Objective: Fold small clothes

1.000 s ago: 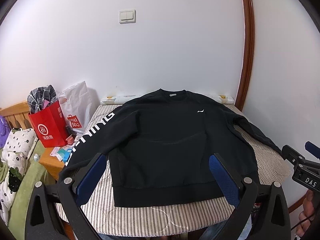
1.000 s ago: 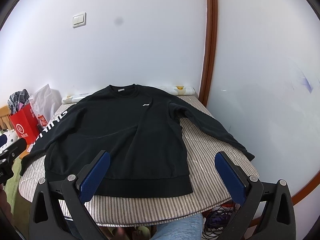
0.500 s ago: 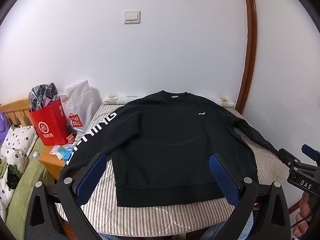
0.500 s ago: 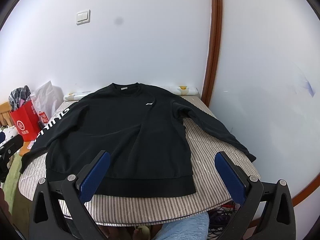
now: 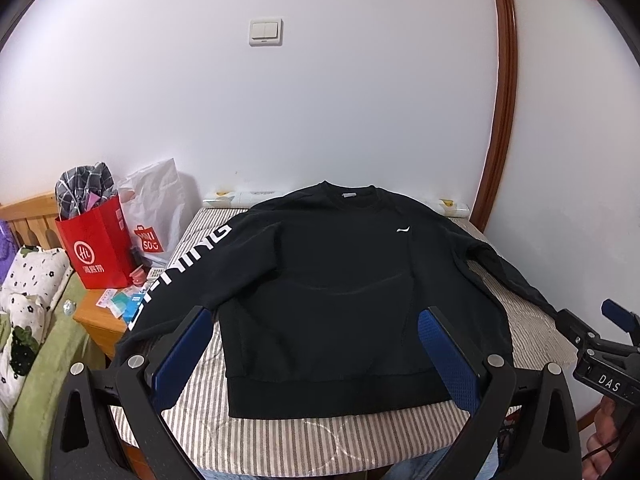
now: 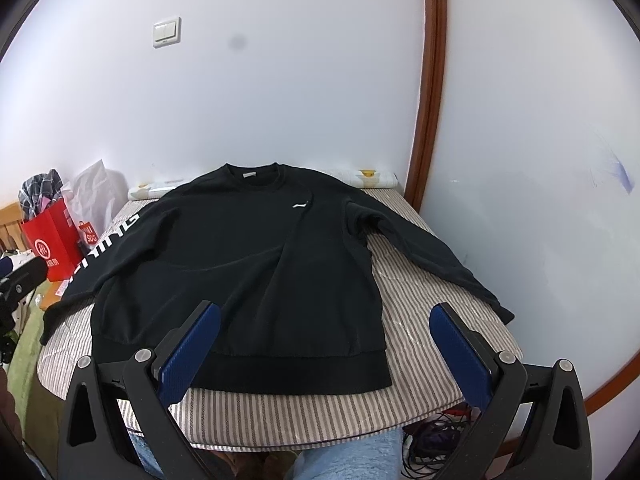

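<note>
We see a black sweatshirt (image 5: pixel 340 292) lying flat, front up, sleeves spread, on a striped bed (image 5: pixel 304 436). Our left gripper (image 5: pixel 314 354) and right gripper (image 6: pixel 326 350) hover before its hem, both spread wide, holding nothing

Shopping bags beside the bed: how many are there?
2. The red paper bag stands on the wooden nightstand; the white plastic bag stands right behind it, against the wall. Others may be hidden.
</note>
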A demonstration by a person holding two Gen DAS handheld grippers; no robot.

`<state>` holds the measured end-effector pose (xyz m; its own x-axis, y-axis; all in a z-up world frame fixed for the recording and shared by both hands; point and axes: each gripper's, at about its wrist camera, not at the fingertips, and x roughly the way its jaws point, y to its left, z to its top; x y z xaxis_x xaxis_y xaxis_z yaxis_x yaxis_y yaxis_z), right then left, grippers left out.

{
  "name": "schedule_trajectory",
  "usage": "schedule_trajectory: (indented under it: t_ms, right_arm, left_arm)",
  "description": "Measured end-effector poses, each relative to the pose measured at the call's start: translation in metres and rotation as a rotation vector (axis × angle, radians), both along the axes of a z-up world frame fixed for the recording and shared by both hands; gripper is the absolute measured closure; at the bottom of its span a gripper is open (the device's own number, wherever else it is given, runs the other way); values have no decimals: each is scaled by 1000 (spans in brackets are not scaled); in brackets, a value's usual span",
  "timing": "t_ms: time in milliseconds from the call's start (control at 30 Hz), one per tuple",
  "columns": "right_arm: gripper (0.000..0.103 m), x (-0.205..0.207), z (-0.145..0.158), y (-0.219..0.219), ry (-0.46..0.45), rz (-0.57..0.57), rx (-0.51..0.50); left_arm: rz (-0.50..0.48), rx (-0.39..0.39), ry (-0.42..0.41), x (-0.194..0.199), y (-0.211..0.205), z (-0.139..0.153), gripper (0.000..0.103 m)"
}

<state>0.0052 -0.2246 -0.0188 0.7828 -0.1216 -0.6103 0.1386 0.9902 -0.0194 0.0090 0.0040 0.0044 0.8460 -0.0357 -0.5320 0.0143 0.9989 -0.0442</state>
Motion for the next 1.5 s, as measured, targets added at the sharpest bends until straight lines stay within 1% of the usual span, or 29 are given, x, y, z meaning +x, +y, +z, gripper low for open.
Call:
schedule_trajectory:
  t_ms: [133,367,467,567,700,833,933,1000,1100,1200,1367,1433,1500]
  right_arm:
    - [0,7,3,4,-5,21,-1]
    - [0,31,8,18,-10,86,-54]
    - [0,46,7,20,-8,101,-47]
    - [0,69,1,19,15,112,-13]
    - [0,98,-12,19,49,112,0]
    - [0,123,-25,27,84,128,3]
    - [0,138,-35,36,99,130,24]
    - [0,144,-40,43,104,112,35]
    - [0,149,-47,54,106,42,11]
    - [0,147,-53,57,110,-9,5]
    - [0,141,-66,51,143,-89,66]
    - [0,141,-71,50,158,-126,62]
    - [0,143,-76,51,175,-142,58]
  left_arm:
    - [-19,-7,-6,3,-4,-1,0]
    - [-6,4,-8,19,-6,0,0]
    - [4,-11,-1,27,-2,-2,0]
    - [13,-32,20,39,3,-8,0]
    - [50,-41,60,59,18,-25,0]
    - [85,-105,126,80,49,-53,2]
    - [109,-122,153,91,70,-72,4]
    - [121,-127,169,100,86,-86,5]
    - [113,-154,189,115,109,-104,7]
    - [91,-163,204,129,120,-116,7]
    - [29,-196,223,142,129,-131,7]
    - [22,-201,223,144,132,-137,7]
    - [17,-223,230,146,137,-145,7]
